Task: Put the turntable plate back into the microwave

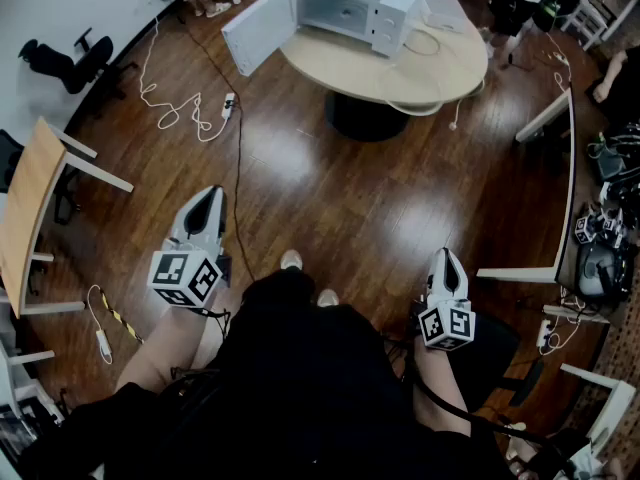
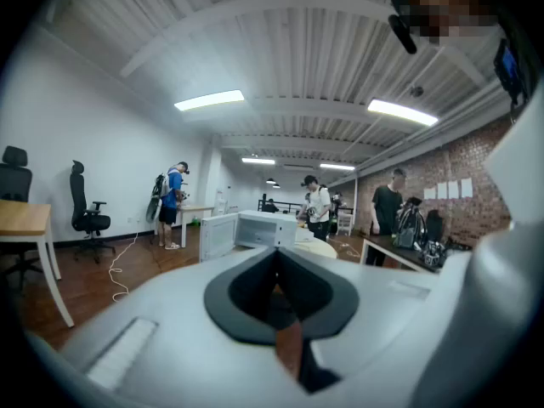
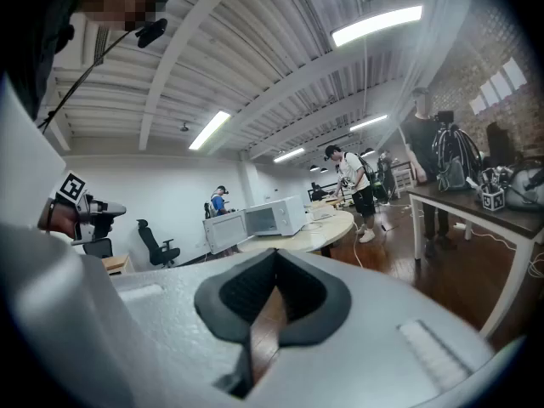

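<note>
**Standing back from the open microwave, both grippers closed on nothing**

Head view: the left gripper (image 1: 212,196) and the right gripper (image 1: 445,258), each white with a marker cube, are held low over the dark wooden floor (image 1: 330,188), well apart from each other. Far ahead of both, a boxy white microwave (image 1: 350,6) stands on a round pale-wood table (image 1: 400,78), its door (image 1: 258,36) swung wide open. Just right of the microwave, a flat greyish shape (image 1: 445,13) lies on the table. It may be the turntable plate, but that cannot be told for sure.

Left gripper view: the left gripper (image 2: 274,257) has its dark pads pressed together with nothing between them. The microwave (image 2: 255,228) sits well beyond the tips, straight ahead.

Right gripper view: the right gripper (image 3: 274,266) is likewise closed and empty. The microwave (image 3: 272,218) stands far ahead on the table (image 3: 314,232).
</note>
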Tool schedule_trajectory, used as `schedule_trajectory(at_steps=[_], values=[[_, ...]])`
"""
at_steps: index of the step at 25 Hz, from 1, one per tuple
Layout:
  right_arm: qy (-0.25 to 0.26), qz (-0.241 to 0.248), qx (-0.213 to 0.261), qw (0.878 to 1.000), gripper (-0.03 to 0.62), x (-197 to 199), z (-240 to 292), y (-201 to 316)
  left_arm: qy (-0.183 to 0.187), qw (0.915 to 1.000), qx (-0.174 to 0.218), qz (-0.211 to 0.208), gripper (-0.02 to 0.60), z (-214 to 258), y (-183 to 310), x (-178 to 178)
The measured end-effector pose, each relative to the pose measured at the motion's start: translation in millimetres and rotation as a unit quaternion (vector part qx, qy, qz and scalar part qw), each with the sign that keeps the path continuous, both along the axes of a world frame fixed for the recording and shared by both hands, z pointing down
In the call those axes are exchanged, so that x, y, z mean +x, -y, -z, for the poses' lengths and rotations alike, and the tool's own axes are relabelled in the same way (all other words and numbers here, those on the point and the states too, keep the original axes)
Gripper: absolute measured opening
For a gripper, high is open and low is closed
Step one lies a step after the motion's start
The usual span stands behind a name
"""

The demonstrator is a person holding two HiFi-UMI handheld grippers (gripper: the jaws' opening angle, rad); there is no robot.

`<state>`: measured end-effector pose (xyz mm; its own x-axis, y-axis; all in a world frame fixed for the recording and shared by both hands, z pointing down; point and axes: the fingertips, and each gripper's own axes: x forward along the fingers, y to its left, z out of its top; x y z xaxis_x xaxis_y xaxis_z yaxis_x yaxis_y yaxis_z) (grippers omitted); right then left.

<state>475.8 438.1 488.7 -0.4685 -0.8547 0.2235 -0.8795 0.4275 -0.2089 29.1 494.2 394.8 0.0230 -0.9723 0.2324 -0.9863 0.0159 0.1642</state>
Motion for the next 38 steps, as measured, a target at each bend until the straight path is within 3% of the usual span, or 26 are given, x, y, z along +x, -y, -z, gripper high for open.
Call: schedule_trajectory(at_steps=[4, 6, 9, 15, 25, 34, 38], values=[[0.037, 0.032, 0.032, 0.998, 0.0, -57, 7, 64, 0.039, 0.9974, 0.046, 0.039, 0.008, 38, 24, -36], [0.04, 0.034, 0.037, 0.998, 0.0, -58, 7, 77, 0.047, 0.9966, 0.057, 0.036, 0.008, 38, 38, -30], [0.034, 0.036, 0.043, 0.998, 0.0, -58, 12, 93, 0.028, 0.9971, 0.067, 0.022, 0.008, 31, 60, -23], [0.024, 0.024, 0.057, 0.998, 0.0, -74, 30, 118, 0.01, 0.9982, 0.059, -0.001, 0.008, 22, 103, -39], [0.0, -0.006, 0.007, 1.0, 0.0, -103, 9, 159, 0.022, 0.9973, 0.047, -0.052, 0.008, 19, 182, -57], [-0.021, 0.0, 0.032, 0.999, 0.0, -154, 36, 215, 0.019, 0.9956, 0.069, -0.06, 0.008, 22, 235, -104], [-0.016, -0.025, 0.028, 0.999, 0.0, -173, 39, 241, 0.022, 0.9944, 0.079, -0.067, 0.008, 23, 259, -129]])
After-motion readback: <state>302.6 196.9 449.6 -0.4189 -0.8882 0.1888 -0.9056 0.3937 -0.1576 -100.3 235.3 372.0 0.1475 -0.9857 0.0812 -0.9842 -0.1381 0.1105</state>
